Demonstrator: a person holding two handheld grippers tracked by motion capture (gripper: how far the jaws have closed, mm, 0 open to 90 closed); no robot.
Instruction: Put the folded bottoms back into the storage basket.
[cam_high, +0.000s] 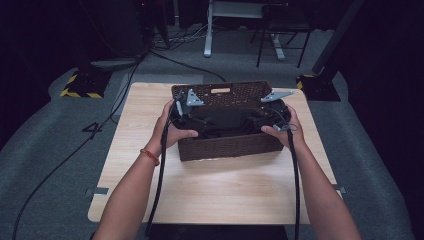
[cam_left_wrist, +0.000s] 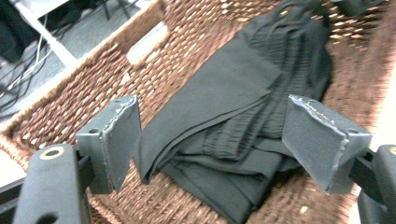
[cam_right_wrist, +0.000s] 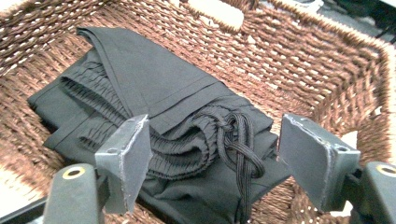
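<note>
A: Two grippers over one wicker basket (cam_high: 227, 145) — the left gripper (cam_high: 184, 121) hangs above its nine o'clock end, the right gripper (cam_high: 270, 119) above the three o'clock end.

B: And the folded black garment (cam_high: 224, 123) lies flat on the basket floor, right between them.

A: Look along the left gripper (cam_left_wrist: 212, 140) in its own view: jaws spread wide, pads clear of the cloth, the folded black garment (cam_left_wrist: 233, 116) lying loose beneath them.

B: Same story on the other side. The right gripper (cam_right_wrist: 215, 163) stands with its jaws apart, nothing pinched. The drawstring (cam_right_wrist: 240, 140) sits knotted at the waistband, under the gap at about six o'clock of the bundle.

A: The folded black garment (cam_right_wrist: 140, 88) runs out toward eleven o'clock there, elastic waistband bunched along the fold.

B: Basket itself sits on the light wooden table (cam_high: 220, 195) — toward its twelve o'clock edge, cut-out handle (cam_high: 220, 90) on the far wall.
</note>
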